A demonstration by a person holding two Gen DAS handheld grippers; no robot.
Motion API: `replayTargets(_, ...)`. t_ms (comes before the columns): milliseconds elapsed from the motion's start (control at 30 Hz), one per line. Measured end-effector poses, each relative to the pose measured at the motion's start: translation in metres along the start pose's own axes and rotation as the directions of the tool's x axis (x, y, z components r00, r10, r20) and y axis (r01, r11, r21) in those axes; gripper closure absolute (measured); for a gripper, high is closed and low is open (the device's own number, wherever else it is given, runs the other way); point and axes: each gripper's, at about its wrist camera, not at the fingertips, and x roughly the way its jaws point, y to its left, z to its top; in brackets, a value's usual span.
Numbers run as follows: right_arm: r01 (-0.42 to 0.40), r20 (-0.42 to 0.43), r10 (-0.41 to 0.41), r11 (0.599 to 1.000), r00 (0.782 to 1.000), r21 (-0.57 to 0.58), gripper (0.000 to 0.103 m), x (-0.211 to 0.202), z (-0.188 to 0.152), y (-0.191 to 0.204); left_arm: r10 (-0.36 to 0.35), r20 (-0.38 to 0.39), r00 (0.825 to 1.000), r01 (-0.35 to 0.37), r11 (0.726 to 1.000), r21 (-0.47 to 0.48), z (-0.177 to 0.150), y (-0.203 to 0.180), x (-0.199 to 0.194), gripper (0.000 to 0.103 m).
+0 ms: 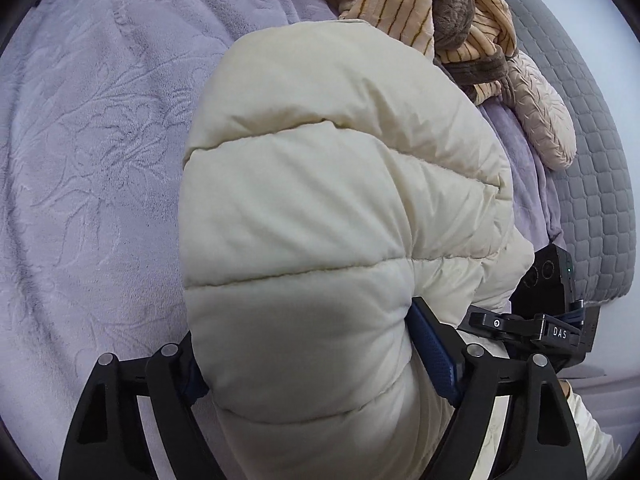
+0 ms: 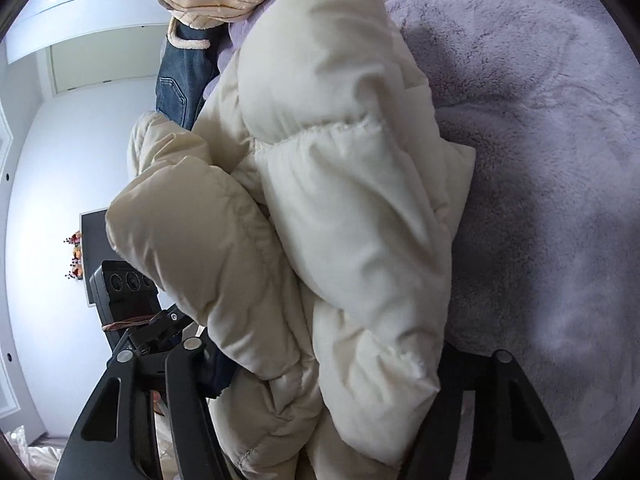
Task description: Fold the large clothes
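Observation:
A cream puffer jacket (image 1: 320, 184) lies bunched on the lavender fleece blanket (image 1: 88, 152). In the left wrist view a thick quilted fold of it bulges up between the black fingers of my left gripper (image 1: 304, 328), and the blue pad (image 1: 434, 356) presses into its side. In the right wrist view another bundle of the jacket (image 2: 352, 208) fills the gap of my right gripper (image 2: 332, 356), squeezed between both fingers. The two grippers sit close side by side at the jacket's near edge. Each shows in the other's view as a black body (image 1: 552, 320) (image 2: 132, 312).
A striped tan and brown plush garment (image 1: 420, 4) and a beige quilted piece (image 1: 540, 120) lie at the far end of the bed. Blue jeans (image 2: 180, 80) hang over the blanket's edge. A grey quilted mattress edge (image 1: 592, 184) runs along the right, by a white wall.

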Motion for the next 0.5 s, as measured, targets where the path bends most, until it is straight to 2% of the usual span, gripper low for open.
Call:
replayTargets(233,-0.04,0.026,0.041,0.999,0.999,-0.011,0.047,0.003,-0.024,0.023,0.049,0.058,0.997,-0.051,0.998,0.039,-0.006,-0.016,-0.03,0.02)
replayTargets(500,-0.077,0.014,0.079,0.994,0.997,-0.073,0.048,0.033,-0.025,0.077,0.091,0.138,0.986,-0.094,0.995,0.016,-0.02,0.013,-0.08,0.02)
